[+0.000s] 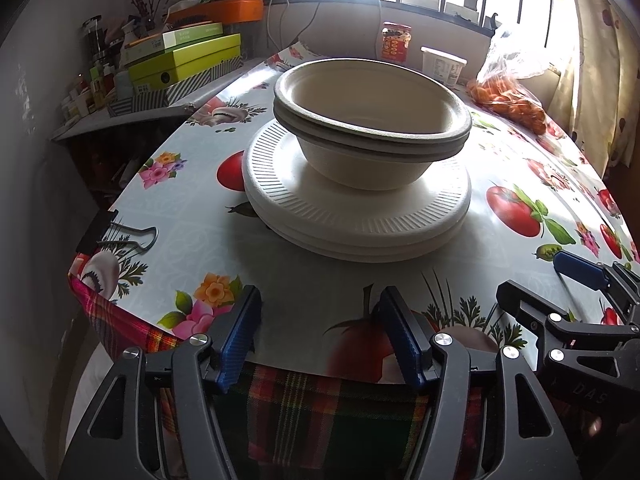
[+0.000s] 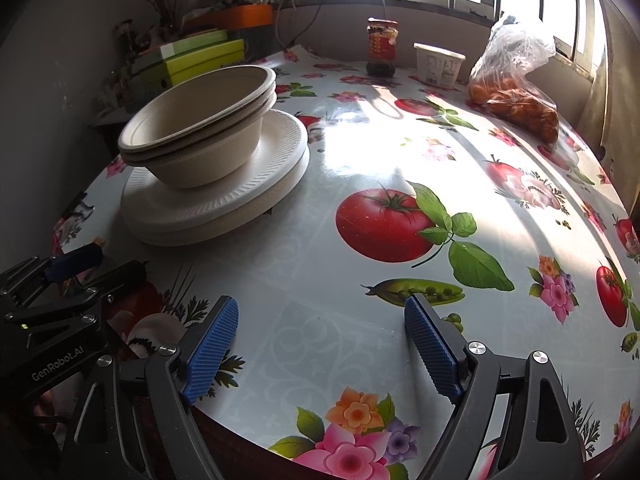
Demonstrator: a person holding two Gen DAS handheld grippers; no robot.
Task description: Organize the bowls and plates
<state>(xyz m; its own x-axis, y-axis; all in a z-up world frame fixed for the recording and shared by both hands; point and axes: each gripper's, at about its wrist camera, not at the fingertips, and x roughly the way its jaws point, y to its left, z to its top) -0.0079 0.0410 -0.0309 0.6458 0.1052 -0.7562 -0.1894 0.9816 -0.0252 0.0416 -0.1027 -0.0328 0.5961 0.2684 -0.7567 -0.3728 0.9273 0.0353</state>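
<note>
Right now my left gripper (image 1: 320, 336) and right gripper (image 2: 322, 350) gape empty before two nested beige pulp bowls (image 1: 372, 120), mouths up, on two stacked white ribbed foam plates (image 1: 356, 212).

Bare tablecloth (image 2: 360, 152) right of stacked bowls (image 2: 200, 128) and plates (image 2: 224, 204); jar (image 2: 382, 46), tub (image 2: 438, 64), bag (image 2: 516, 92) crowd far edge.

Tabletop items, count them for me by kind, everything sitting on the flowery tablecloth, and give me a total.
Bowls: 2, nested, on the plates
Plates: 2, stacked
Jar with red label: 1
White tub: 1
Plastic bag of orange fruit: 1
Binder clip: 1
Total: 8
</note>
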